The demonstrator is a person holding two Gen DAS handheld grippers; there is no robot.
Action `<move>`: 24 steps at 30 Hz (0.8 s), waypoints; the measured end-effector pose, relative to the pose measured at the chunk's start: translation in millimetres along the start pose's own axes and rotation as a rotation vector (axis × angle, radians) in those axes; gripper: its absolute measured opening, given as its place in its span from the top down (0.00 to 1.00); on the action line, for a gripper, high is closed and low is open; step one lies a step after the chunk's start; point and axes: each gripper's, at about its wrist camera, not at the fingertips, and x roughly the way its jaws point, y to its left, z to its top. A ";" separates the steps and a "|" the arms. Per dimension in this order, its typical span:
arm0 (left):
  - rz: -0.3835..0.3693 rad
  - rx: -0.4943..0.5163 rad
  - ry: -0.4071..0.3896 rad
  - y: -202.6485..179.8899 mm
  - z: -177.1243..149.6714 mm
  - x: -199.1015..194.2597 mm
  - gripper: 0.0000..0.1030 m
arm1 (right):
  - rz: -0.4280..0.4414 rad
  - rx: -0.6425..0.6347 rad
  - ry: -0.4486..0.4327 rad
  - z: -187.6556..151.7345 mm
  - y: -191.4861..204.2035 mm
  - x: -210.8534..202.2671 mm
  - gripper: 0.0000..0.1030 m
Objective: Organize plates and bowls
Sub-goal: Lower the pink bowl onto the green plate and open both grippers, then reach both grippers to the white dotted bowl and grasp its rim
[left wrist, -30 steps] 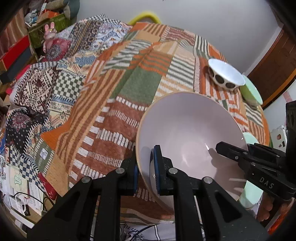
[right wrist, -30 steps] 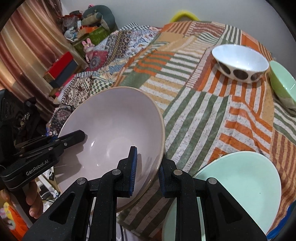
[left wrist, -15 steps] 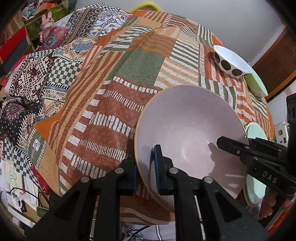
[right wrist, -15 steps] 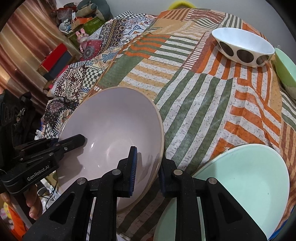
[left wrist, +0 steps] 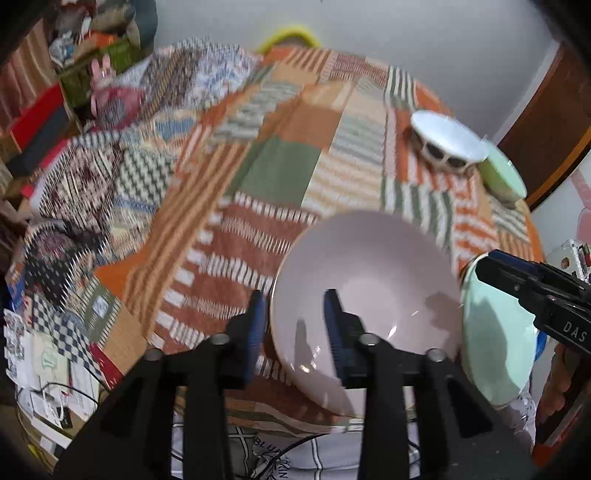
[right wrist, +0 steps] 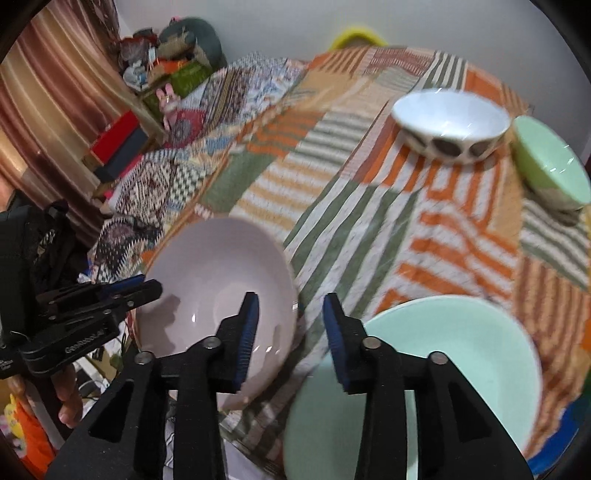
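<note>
Release step: pink bowl (left wrist: 369,295) down on quilt (left wrist: 280,166), mint plate (right wrist: 461,350) at its three o'clock, left gripper (left wrist: 293,328) and right gripper (right wrist: 290,328) jaws opening off its rim; next, probably, reach toward spotted bowl (right wrist: 450,125).

Motion blur smearing patchwork cloth (left wrist: 280,173) across tabletop in both views. Near rim of pink bowl (left wrist: 369,280) hiding behind left hand-held gripper (left wrist: 293,325). Mint plate (right wrist: 454,354) getting cut off by lower frame edge in right wrist view. Shelf clutter (right wrist: 166,74) staying too blurred to identify. Yellow object (left wrist: 290,33) peeking past far tabletop edge, mostly hidden.
</note>
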 end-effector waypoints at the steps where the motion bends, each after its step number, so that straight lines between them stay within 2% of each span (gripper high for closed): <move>1: 0.004 0.007 -0.027 -3.9 3.4 -8.6 0.60 | -0.003 0.005 -0.016 1.3 -2.4 -5.4 0.62; 6: -0.017 0.044 -0.112 -26.1 19.1 -39.0 0.58 | -0.022 0.027 -0.113 7.9 -21.1 -44.2 0.54; 11: -0.036 0.072 -0.208 -52.3 36.1 -64.6 0.41 | -0.044 0.051 -0.197 14.3 -39.3 -75.6 0.52; 13: -0.042 0.082 -0.239 -62.1 44.3 -70.3 0.31 | -0.059 0.058 -0.222 17.1 -46.2 -82.7 0.47; 14: -0.045 0.083 -0.255 -66.5 48.0 -71.5 0.29 | -0.071 0.064 -0.238 18.8 -50.1 -86.4 0.42; 19: -0.068 0.093 -0.271 -84.4 72.7 -67.6 0.29 | -0.105 0.096 -0.271 27.7 -73.2 -93.3 0.41; 24: -0.092 0.091 -0.256 -99.7 96.6 -48.2 0.29 | -0.091 0.138 -0.252 43.3 -96.8 -81.2 0.41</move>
